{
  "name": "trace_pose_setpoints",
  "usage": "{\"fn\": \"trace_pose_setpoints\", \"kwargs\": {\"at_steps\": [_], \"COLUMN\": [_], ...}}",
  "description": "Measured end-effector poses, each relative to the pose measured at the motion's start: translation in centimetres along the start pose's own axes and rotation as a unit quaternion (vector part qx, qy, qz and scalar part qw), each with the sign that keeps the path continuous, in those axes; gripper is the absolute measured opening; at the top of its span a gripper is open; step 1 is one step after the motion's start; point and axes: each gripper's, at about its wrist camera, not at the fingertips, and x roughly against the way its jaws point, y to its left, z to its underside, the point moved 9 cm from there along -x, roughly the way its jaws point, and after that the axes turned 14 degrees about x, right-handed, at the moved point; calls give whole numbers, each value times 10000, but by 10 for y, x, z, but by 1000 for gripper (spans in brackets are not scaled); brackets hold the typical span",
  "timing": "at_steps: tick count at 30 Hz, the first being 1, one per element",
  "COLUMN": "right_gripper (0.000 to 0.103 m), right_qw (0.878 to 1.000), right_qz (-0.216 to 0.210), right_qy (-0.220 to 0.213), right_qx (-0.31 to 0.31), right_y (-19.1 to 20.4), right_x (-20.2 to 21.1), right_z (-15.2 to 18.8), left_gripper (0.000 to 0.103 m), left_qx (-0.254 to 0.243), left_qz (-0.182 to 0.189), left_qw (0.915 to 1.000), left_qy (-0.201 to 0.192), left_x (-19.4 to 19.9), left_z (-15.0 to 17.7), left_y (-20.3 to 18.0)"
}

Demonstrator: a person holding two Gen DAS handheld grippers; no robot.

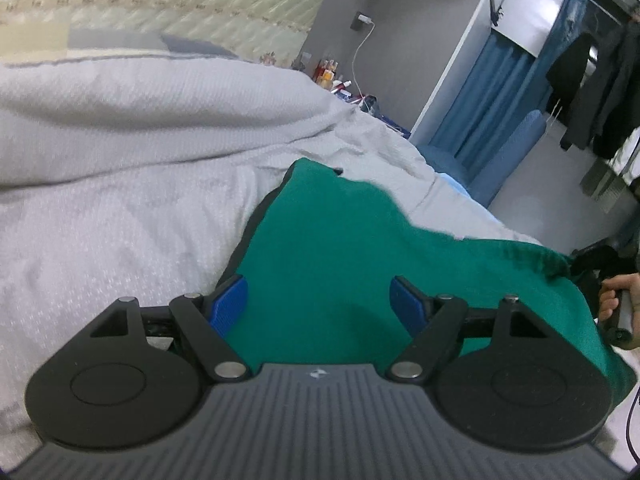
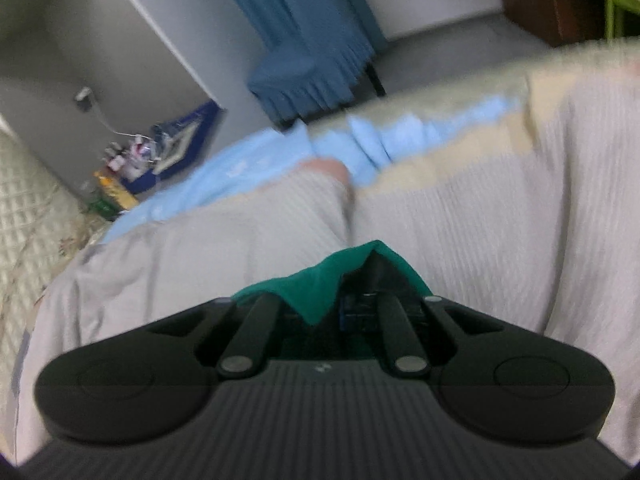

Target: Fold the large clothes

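A green garment (image 1: 340, 248) lies spread on the white bedspread (image 1: 120, 208). My left gripper (image 1: 320, 304) hovers just over its near part, its blue pads (image 1: 230, 300) wide apart and open, with cloth below but nothing pinched. At the right edge of the left wrist view a hand (image 1: 616, 300) grips the other tool's handle beside the garment's lifted corner. In the blurred right wrist view my right gripper (image 2: 352, 304) is shut on a fold of the green garment (image 2: 320, 288), which bunches up over its fingers.
A raised hump of grey-white bedding (image 1: 160, 112) lies beyond the garment. A light blue sheet (image 2: 280, 160) lines the bed's far edge. Past it stand a blue-covered chair (image 2: 304, 64), a low stand with bottles (image 1: 332, 76) and hanging dark clothes (image 1: 592, 80).
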Motion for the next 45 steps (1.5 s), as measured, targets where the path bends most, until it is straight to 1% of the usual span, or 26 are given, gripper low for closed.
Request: {"fn": "trace_pose_setpoints", "kwargs": {"at_steps": [3, 5, 7, 8, 9, 10, 11, 12, 15, 20, 23, 25, 27, 29, 31, 33, 34, 35, 37, 40, 45], "right_gripper": [12, 12, 15, 21, 34, 41, 60, 70, 71, 71, 70, 67, 58, 56, 56, 56, 56, 57, 57, 58, 61], "right_qw": [9998, 9997, 9997, 9997, 9995, 9994, 9991, 9986, 9968, 9882, 9821, 9783, 9739, 9704, 9666, 9582, 9527, 9474, 9379, 9347, 9357], "right_qz": [-117, -170, -225, -256, -307, -351, -411, -492, -689, -955, -954, -916, -916, -953, -1156, -1325, -1334, -1299, -1226, -1144, -1042], "right_qy": [-40, -69, -32, -18, -12, -19, -73, -136, -235, -565, -656, -665, -530, -395, -233, -178, -184, -187, -41, 167, 253], "right_qx": [-167, -161, -63, -1, 50, 76, 101, 124, 334, 1059, 1487, 1733, 2006, 2184, 2275, 2530, 2724, 2920, 3245, 3361, 3362], "right_y": [-5, -3, 1, 4, 7, 10, 13, 16, 27, 50, 60, 66, 73, 80, 89, 103, 111, 117, 124, 121, 118], "right_x": [-8, -5, 4, 11, 19, 26, 36, 45, 77, 132, 151, 158, 156, 150, 147, 150, 150, 148, 138, 120, 101], "right_z": [14, 13, 13, 13, 15, 15, 16, 17, 25, 43, 53, 62, 74, 83, 96, 109, 114, 119, 132, 146, 151], "left_gripper": [81, 81, 81, 81, 81, 81, 81, 81, 81, 80, 80, 80, 80, 80, 80, 80, 80, 80, 80, 81, 81], "left_qx": [-106, -149, -155, -155, -142, -121, -101, -94, -128, -239, -357, -452, -507, -584, -680, -805, -837, -827, -763, -889, -1039], "left_qz": [-52, -54, -44, -38, -26, -6, 16, 37, 117, 261, 366, 423, 494, 526, 466, 349, 228, 135, 100, 22, -151], "left_qw": [9999, 9999, 9999, 9999, 9999, 9999, 9999, 9999, 9998, 9991, 9983, 9977, 9972, 9966, 9964, 9961, 9962, 9964, 9965, 9954, 9926], "left_qy": [-19, -2, -6, -15, -15, -15, -30, -46, -125, -220, -265, -280, -257, -229, -180, -104, -17, 149, 324, 367, 606], "left_x": [-4, -7, -9, -9, -9, -9, -7, -5, 4, 24, 38, 43, 44, 43, 38, 30, 24, 17, 8, 1, -13], "left_z": [0, 1, 0, 0, -1, -1, -3, -3, -5, -4, 0, 3, 7, 10, 14, 19, 23, 28, 34, 36, 45], "left_y": [-1, -2, -1, -1, 0, 0, 0, -1, -4, -14, -22, -28, -34, -38, -39, -37, -33, -29, -22, -22, -18]}}
